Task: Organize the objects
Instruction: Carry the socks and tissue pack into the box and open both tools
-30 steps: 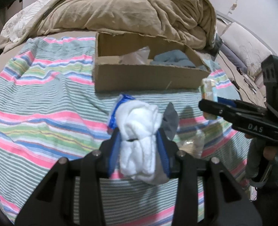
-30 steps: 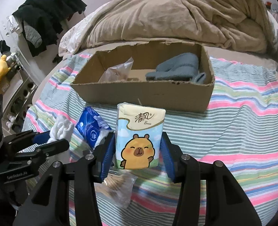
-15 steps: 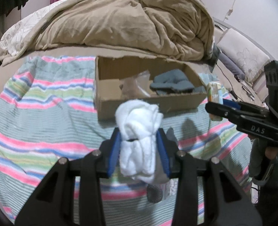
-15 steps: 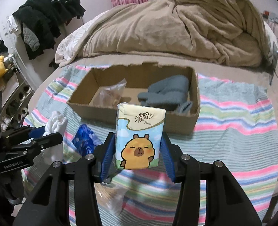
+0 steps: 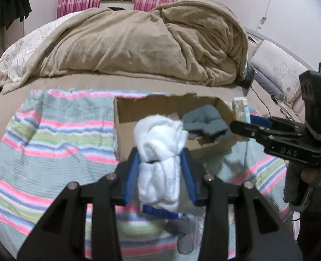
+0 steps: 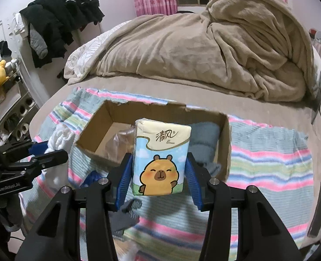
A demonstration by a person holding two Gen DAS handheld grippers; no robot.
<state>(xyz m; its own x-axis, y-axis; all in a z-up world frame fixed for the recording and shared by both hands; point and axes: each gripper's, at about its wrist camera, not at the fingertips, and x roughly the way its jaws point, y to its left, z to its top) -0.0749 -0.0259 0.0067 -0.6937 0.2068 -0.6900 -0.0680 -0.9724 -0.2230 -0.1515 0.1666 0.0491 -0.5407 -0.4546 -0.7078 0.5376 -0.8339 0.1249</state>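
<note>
My left gripper point(image 5: 160, 163) is shut on a white rolled sock bundle point(image 5: 160, 152) and holds it in the air just before the near wall of an open cardboard box point(image 5: 125, 113). My right gripper point(image 6: 160, 169) is shut on a tissue pack with a cartoon capybara point(image 6: 161, 158), held above the box's point(image 6: 95, 128) near wall. The box holds a grey-blue folded cloth point(image 5: 204, 119) point(image 6: 204, 137) and a clear plastic bag point(image 6: 121, 139). The right gripper also shows in the left wrist view point(image 5: 243, 126), and the left gripper shows in the right wrist view point(image 6: 51, 152).
The box sits on a striped blanket point(image 5: 51, 141) on a bed. A beige duvet point(image 5: 138, 43) is heaped behind it. A blue packet point(image 5: 158, 209) and a grey sock point(image 5: 182, 232) lie on the blanket below the left gripper. Dark clothes point(image 6: 60, 17) hang at left.
Both grippers have risen and moved forward toward the box with their loads. The blue packet and grey sock now lie below and behind the left gripper.
</note>
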